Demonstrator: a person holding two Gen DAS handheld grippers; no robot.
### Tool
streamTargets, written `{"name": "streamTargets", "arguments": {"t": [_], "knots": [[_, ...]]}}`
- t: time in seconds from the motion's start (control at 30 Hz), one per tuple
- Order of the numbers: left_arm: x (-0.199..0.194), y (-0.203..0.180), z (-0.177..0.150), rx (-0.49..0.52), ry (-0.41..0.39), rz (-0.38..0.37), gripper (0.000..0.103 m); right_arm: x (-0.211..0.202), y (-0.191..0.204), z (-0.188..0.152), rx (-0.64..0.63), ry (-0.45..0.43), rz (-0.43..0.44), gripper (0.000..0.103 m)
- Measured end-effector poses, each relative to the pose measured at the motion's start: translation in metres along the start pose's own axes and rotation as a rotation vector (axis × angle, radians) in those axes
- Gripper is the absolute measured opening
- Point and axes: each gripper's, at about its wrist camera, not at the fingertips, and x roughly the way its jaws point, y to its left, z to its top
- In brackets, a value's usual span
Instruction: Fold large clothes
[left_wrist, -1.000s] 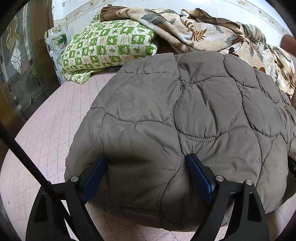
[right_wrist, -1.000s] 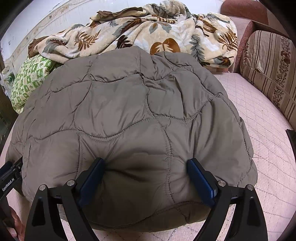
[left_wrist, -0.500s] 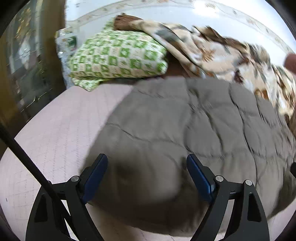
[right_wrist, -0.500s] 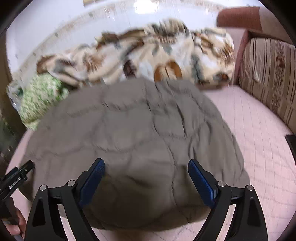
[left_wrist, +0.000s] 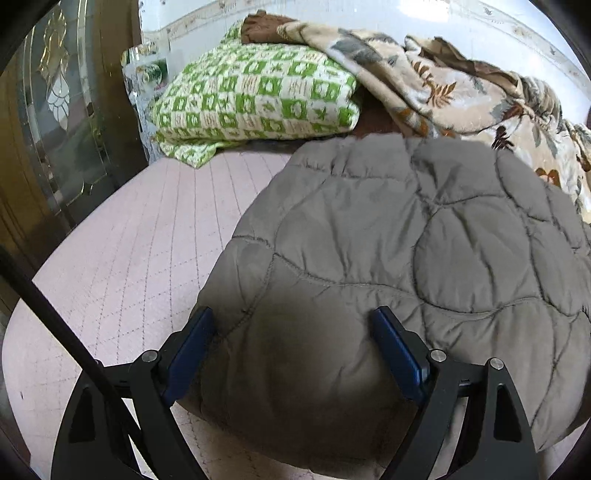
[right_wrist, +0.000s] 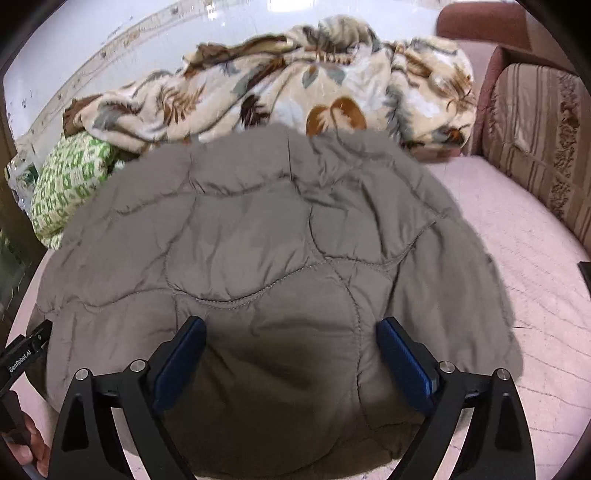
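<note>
A grey-brown quilted jacket (left_wrist: 406, 258) lies folded in a puffy mound on the pink quilted bed; it also fills the right wrist view (right_wrist: 266, 251). My left gripper (left_wrist: 291, 350) is open, its blue pads straddling the jacket's near left edge. My right gripper (right_wrist: 291, 358) is open, its pads straddling the near right part of the jacket. Neither holds fabric. The left gripper's body shows at the left edge of the right wrist view (right_wrist: 22, 354).
A green-and-white checked pillow (left_wrist: 255, 99) and a leaf-print blanket (right_wrist: 295, 85) lie behind the jacket. A striped cushion (right_wrist: 539, 140) stands at the right. A glass-panelled door (left_wrist: 62, 110) is at the left. Pink bedcover (left_wrist: 122, 251) lies left of the jacket.
Both grippers lifted and pulled back from the jacket half a second ago, then came down onto its near edge again. The left gripper now sits further left. Both stay open.
</note>
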Motion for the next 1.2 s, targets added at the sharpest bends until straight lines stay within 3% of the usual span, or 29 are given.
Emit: {"name": "streamTargets", "arguments": {"t": [0.2,0.37,0.5,1.2], "knots": [[-0.032,-0.031,-0.007,0.073,-0.087,-0.105,0.087,-0.038,0.037,-0.003,-0.121,-0.130,0.064,0.097],[-0.026,-0.058,-0.019,0.150,-0.036,-0.135,0.087,-0.023,0.056,-0.016,-0.184,-0.060,0.070,0.097],[-0.015,-0.055,-0.017,0.133,0.005,-0.156,0.087,-0.002,0.051,-0.020,-0.159,0.020,0.078,0.098],[-0.015,-0.064,-0.021,0.178,-0.018,-0.118,0.087,0.003,0.053,-0.025,-0.183,0.029,0.062,0.102]]}}
